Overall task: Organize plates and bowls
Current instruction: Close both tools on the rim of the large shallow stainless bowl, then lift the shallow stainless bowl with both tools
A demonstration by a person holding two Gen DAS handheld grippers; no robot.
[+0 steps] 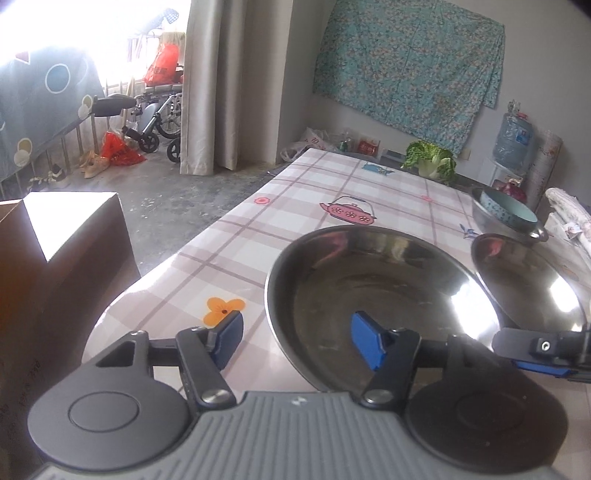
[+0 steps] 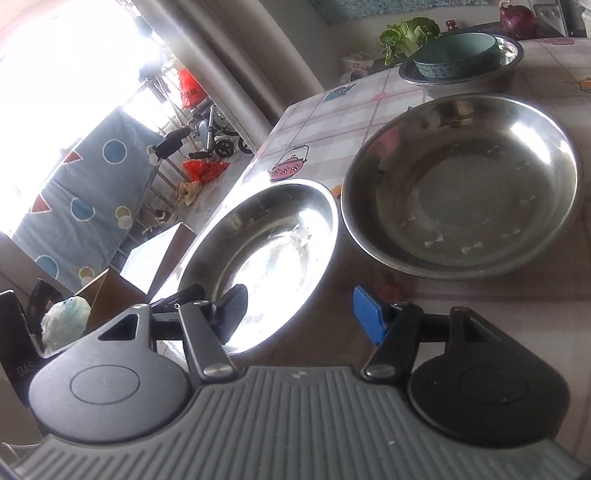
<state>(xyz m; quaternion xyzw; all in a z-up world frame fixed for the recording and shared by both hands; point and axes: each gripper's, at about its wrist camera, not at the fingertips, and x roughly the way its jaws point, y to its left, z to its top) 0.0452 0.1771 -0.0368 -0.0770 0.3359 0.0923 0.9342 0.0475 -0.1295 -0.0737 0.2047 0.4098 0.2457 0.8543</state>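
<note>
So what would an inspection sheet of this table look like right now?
Surface: checked tablecloth with teapot prints.
Job's things: two steel plates, near and far; teal bowl inside a steel basin.
Clutter: cabbage, red onion.
Grippers: left gripper and right gripper both open, each straddling the near plate's rim.
Cables: nothing seen.
Surroundings: wheelchair, curtain, cardboard box, water jug.

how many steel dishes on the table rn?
3. Nearest shiny round steel plate lies by the table's left edge; a second steel plate lies to its right; a deeper steel basin at the back holds a teal ceramic bowl. Others may be out of frame.
</note>
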